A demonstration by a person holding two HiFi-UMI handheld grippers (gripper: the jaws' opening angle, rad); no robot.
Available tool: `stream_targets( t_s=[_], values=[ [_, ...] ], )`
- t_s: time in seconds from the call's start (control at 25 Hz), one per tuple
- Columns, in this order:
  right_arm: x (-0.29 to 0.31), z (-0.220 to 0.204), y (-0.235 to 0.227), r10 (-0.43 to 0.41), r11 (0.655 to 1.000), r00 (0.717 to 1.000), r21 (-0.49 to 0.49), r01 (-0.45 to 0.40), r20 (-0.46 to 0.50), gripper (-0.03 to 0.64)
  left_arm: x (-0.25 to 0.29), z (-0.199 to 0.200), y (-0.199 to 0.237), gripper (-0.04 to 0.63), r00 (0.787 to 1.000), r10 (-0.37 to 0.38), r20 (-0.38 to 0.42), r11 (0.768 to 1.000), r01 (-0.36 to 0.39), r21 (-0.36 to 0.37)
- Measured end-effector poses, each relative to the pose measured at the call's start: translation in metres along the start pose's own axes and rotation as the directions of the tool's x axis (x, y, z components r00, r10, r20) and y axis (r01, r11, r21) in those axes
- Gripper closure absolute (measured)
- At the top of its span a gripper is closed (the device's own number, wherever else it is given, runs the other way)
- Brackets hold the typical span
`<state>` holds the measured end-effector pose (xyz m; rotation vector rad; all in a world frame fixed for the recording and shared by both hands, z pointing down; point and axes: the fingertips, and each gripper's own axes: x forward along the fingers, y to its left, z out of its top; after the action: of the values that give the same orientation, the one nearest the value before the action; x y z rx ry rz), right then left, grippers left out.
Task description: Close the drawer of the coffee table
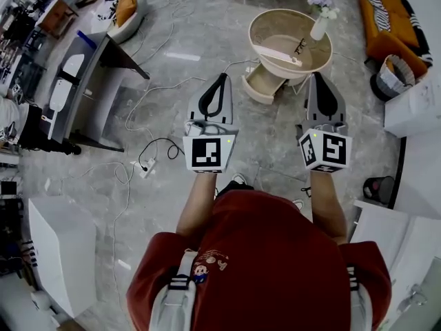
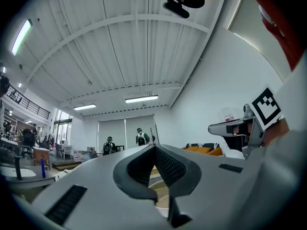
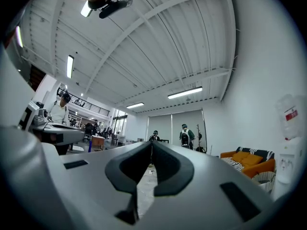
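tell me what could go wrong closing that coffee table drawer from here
The vase stands tall near the rim of the coffee table; a hard shove on the open drawer might tip it. The drawer juts out at an angle to the person, so the shut left gripper or right gripper pushing off-centre could jam it. Cables lie on the floor beside the path, a trip risk.

The left gripper (image 2: pixel 154 147), its jaws pressed together with nothing between them, points level across a large white hall where two people (image 2: pixel 140 137) stand before a grey curtained wall, an orange sofa (image 2: pixel 207 150) sits at right, and the right gripper (image 2: pixel 213 127) is held alongside.
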<state>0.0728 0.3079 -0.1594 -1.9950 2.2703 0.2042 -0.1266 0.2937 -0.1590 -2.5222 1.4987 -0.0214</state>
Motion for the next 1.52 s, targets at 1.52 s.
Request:
stream_targets(
  t_s=[1.52],
  values=[
    [0.072, -0.049, 0.034, -0.041, 0.999, 0.997, -0.007, 0.041, -0.065, 0.592, 0.042, -0.057, 0.069, 0.583, 0.999, -0.034, -0.041, 0.997, 0.031, -0.065]
  ],
)
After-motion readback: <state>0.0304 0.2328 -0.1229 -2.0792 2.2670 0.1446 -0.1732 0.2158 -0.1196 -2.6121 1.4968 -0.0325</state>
